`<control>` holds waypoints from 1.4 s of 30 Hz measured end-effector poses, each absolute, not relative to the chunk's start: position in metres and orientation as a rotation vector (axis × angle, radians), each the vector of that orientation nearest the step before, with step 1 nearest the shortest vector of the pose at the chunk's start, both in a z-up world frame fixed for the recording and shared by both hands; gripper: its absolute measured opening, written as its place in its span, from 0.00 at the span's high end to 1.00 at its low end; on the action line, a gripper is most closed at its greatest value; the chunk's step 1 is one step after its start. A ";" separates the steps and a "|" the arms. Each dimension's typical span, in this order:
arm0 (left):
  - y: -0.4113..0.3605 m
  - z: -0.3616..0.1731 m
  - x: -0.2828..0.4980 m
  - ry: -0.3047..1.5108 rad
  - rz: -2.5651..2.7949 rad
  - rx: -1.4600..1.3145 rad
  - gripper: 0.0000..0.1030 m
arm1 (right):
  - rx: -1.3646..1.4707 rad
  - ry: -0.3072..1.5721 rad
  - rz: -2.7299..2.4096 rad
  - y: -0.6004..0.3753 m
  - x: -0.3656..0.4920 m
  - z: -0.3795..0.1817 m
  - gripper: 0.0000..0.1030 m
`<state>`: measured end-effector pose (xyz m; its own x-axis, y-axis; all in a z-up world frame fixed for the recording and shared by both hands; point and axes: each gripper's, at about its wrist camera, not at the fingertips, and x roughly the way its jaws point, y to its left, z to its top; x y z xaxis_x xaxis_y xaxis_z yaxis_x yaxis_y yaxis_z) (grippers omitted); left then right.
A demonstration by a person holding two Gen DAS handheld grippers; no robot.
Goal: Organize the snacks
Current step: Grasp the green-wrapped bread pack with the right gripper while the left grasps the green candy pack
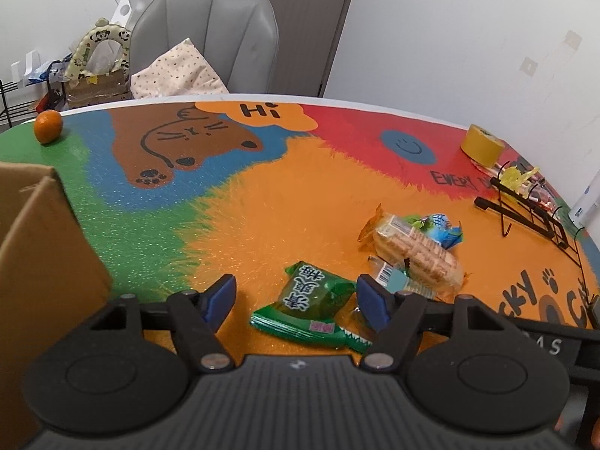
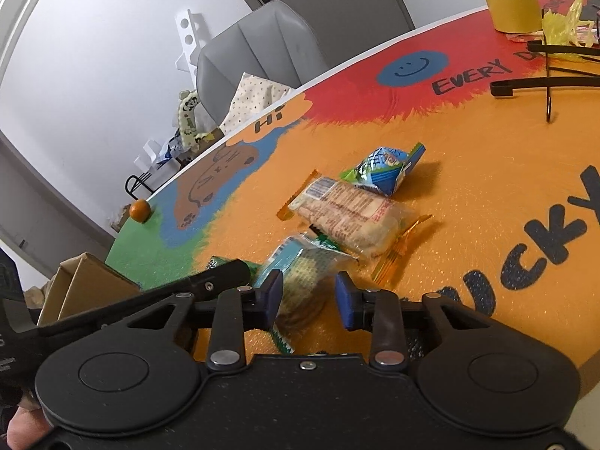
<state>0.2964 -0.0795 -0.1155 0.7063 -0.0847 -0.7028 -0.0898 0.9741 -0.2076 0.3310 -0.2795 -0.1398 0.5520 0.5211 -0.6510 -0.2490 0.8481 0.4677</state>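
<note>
Lying flat on the orange part of the table (image 1: 262,206), the green snack packet (image 1: 307,305) sits between the spread blue fingers (image 1: 219,298) of the left gripper (image 1: 296,300), which are released and touch nothing. Just to its right, a teal-and-clear cracker packet (image 2: 303,281) lies between the open fingers (image 2: 347,302) of the right gripper (image 2: 309,296); its left pad is close to the wrapper, but contact cannot be told. Beyond that, a clear pack of rice crackers (image 1: 416,249) with orange crimped ends rests against a small blue-and-green pouch (image 1: 442,230), all clustered together.

A brown cardboard box (image 1: 41,247) stands at the table's left edge, just beside the left gripper; its inside is hidden. At the far right, a black wire rack (image 1: 532,210) holds a yellow wrapper (image 1: 519,176), with a roll of yellow tape (image 1: 482,144) behind it. A mandarin orange (image 1: 48,126) sits well apart at the far left corner. Past the table stands a grey chair (image 1: 210,41) with a dotted cushion (image 1: 176,71).
</note>
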 end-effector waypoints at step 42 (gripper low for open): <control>-0.049 -0.109 0.277 0.730 0.076 -0.343 0.63 | 0.047 0.849 0.381 -0.230 0.322 -0.131 0.42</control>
<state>0.2770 -0.0493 -0.1093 0.7453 -0.0504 -0.6648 -0.1864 0.9416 -0.2804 0.3217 -0.2304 -0.1307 0.5972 0.3468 -0.7232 -0.3094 0.9315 0.1912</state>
